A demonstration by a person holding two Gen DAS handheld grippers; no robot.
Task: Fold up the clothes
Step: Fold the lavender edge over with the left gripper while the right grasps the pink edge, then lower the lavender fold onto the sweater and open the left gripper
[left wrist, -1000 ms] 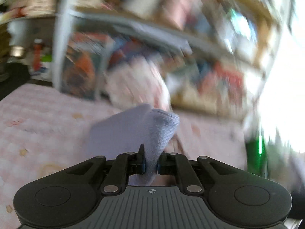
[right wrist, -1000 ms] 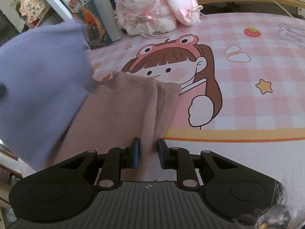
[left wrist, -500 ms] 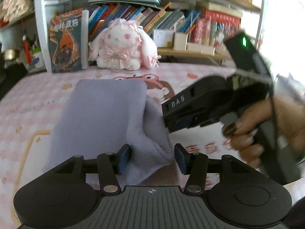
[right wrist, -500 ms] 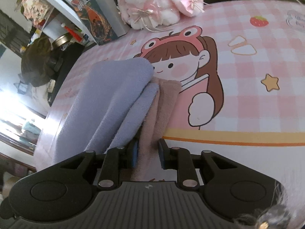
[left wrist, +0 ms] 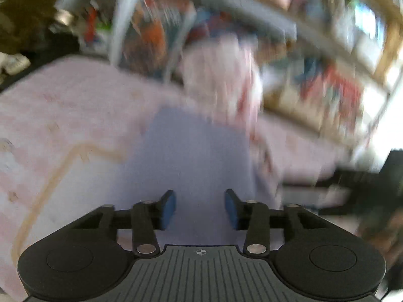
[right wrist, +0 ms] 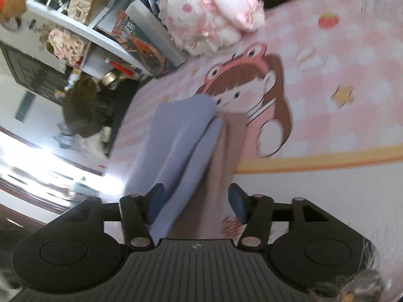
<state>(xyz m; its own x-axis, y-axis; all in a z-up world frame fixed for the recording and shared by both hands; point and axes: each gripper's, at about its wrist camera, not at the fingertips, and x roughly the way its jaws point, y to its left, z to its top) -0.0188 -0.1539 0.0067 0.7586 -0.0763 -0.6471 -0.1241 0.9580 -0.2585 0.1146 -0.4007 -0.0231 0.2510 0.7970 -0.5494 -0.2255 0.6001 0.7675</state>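
A folded lavender cloth (left wrist: pixel 191 156) lies on the pink cartoon mat; it also shows in the right wrist view (right wrist: pixel 176 146), lying on a folded dusty-pink cloth (right wrist: pixel 221 166). My left gripper (left wrist: pixel 199 207) is open just above the near end of the lavender cloth and holds nothing. My right gripper (right wrist: pixel 194 202) is open, its jaws standing wide on either side of the near ends of both cloths. The left wrist view is blurred by motion.
A pink-and-white plush bunny (right wrist: pixel 211 22) sits at the back of the mat (right wrist: pixel 327 100) against a white bookshelf (right wrist: pixel 83 32) full of books. The mat's left edge drops off near a dark object (right wrist: pixel 83 110).
Both grippers have opened: the left let go of the lavender cloth, now lying on the pink cloth, and the right let go of the pink cloth. Both cameras have swung.
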